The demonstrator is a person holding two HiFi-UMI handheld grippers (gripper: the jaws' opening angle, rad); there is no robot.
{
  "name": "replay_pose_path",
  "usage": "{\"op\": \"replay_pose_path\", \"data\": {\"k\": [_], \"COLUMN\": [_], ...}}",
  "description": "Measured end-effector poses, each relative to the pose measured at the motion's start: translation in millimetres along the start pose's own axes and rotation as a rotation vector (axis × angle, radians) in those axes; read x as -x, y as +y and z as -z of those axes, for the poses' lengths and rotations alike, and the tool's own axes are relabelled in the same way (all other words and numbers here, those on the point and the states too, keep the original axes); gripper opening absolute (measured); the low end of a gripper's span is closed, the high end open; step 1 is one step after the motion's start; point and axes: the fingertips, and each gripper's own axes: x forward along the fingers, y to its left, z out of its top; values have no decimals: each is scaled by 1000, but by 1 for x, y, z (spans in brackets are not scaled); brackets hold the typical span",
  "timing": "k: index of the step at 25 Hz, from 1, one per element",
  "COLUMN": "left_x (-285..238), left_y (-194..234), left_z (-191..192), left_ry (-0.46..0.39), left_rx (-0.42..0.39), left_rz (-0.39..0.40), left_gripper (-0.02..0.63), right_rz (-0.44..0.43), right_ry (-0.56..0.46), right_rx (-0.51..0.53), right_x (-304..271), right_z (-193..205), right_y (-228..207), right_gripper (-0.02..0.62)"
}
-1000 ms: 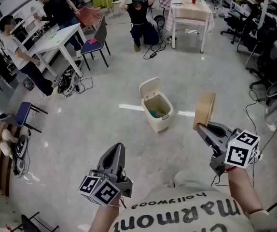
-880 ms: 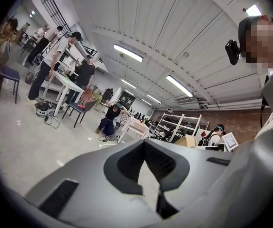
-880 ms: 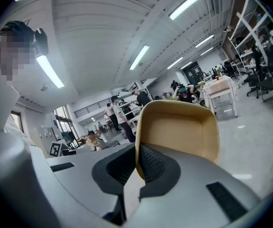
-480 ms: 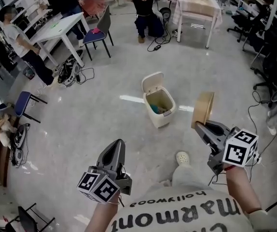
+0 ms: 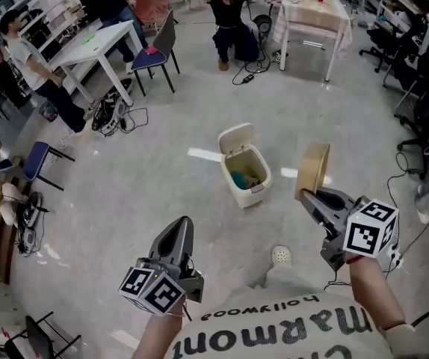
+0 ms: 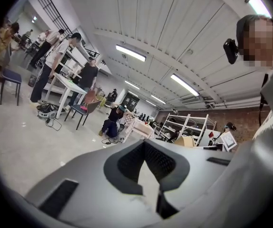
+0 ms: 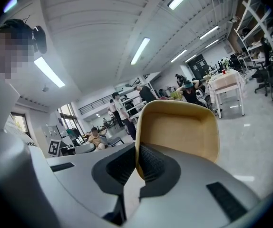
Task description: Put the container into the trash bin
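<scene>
A tan, shallow container (image 5: 313,169) stands on edge in my right gripper (image 5: 309,197), whose jaws are shut on its rim; in the right gripper view the container (image 7: 184,129) rises just past the pads, hollow side facing the camera. The cream trash bin (image 5: 245,167) stands on the floor ahead, lid flipped up, with a teal item and other scraps inside. It lies left of and beyond the container. My left gripper (image 5: 181,234) is held low at the left with its jaws shut and nothing between them (image 6: 146,167).
The floor is pale polished concrete. A white table (image 5: 95,49) with chairs and several people stands at the far left, another table (image 5: 312,17) at the back, office chairs (image 5: 420,73) on the right. A person's shoe (image 5: 280,256) shows near my body.
The view has shifted forward: the bin sits slightly nearer and more central, and a shoe has come into view below. Both grippers keep their pose, the right still holding the container.
</scene>
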Motion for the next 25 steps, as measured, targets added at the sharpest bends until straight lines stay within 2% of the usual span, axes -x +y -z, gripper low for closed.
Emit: {"op": "replay_pose_path", "data": {"k": [9, 19, 25], "left_x": [-52, -95, -109], "left_y": [-10, -18, -16], "left_z": [-5, -3, 6], "left_ry": [-24, -54, -80], "left_rx": [-4, -7, -4], "left_rz": [-31, -115, -167], "left_gripper": [-6, -6, -6], "right_rz": [-27, -113, -169], "right_ry": [20, 57, 81], "right_rx": [-7, 7, 15], "right_x": [-11, -35, -50], "right_z": [-24, -52, -53], "right_y": [-53, -103, -125], "right_gripper": [6, 6, 6]}}
